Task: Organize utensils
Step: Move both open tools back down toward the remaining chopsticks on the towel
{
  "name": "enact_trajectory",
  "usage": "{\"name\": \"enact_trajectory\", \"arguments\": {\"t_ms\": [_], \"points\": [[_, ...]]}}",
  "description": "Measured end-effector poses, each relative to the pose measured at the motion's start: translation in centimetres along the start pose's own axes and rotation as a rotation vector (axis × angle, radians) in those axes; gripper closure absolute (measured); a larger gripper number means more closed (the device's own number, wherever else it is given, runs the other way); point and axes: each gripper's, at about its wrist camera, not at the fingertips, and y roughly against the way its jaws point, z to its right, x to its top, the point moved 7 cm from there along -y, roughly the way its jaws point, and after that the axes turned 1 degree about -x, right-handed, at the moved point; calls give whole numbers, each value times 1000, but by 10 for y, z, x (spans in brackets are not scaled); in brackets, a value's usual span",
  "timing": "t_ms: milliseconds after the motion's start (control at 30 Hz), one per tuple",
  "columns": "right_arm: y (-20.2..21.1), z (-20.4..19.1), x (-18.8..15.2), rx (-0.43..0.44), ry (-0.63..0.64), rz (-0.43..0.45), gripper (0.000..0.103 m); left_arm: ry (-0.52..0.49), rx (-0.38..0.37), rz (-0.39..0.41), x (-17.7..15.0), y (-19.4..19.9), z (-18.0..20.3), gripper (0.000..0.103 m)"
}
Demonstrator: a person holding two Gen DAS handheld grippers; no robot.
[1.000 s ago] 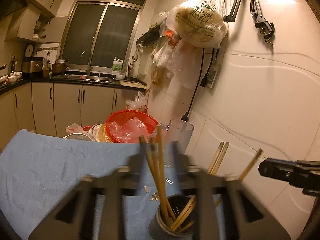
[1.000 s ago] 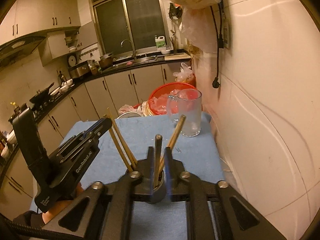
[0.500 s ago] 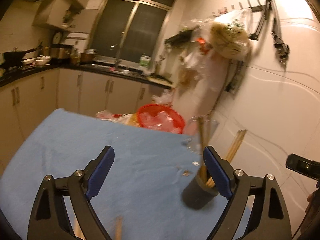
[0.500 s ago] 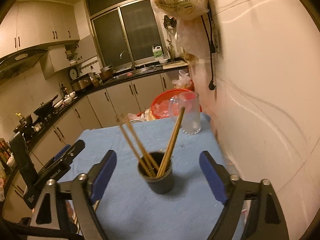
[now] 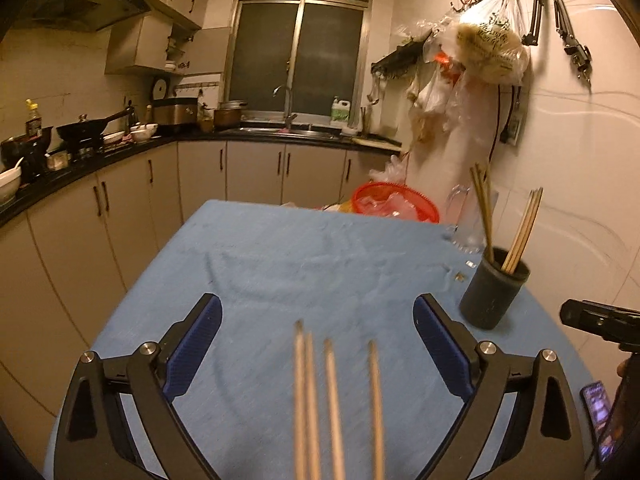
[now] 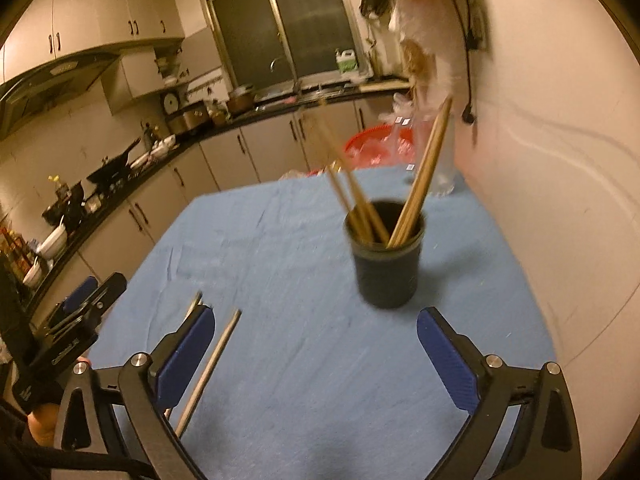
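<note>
Between left gripper [image 5: 316,354] jaws, wide and just been opening, nothing held: four loose chopsticks [image 5: 336,404] flat on blue tablecloth [image 5: 280,264], long axes running straight ahead, tips away. Left hand nearer them. Right gripper [image 6: 316,354] jaws also just been opening, full spread, empty; one chopstick just beside left finger. Beyond, dark holder cup [image 6: 386,264] upright, chopsticks leaning inside

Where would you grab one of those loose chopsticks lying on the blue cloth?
Probably the rightmost loose chopstick, which lies a little apart. Come from above with the open left gripper, a finger on each side of the thin shaft, near its far end. It lies flat on the blue cloth, so no side approach.
</note>
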Motion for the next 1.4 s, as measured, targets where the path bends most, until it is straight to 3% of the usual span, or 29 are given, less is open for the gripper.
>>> {"name": "enact_trajectory", "arguments": {"t_ms": [267,1400], "points": [[-18,-19,-29,0,37,-43,0,35,48,-47,-22,6,-32,7],[-47,-48,-49,15,71,-103,0,25,66,-93,-34,1,-45,7]]}}
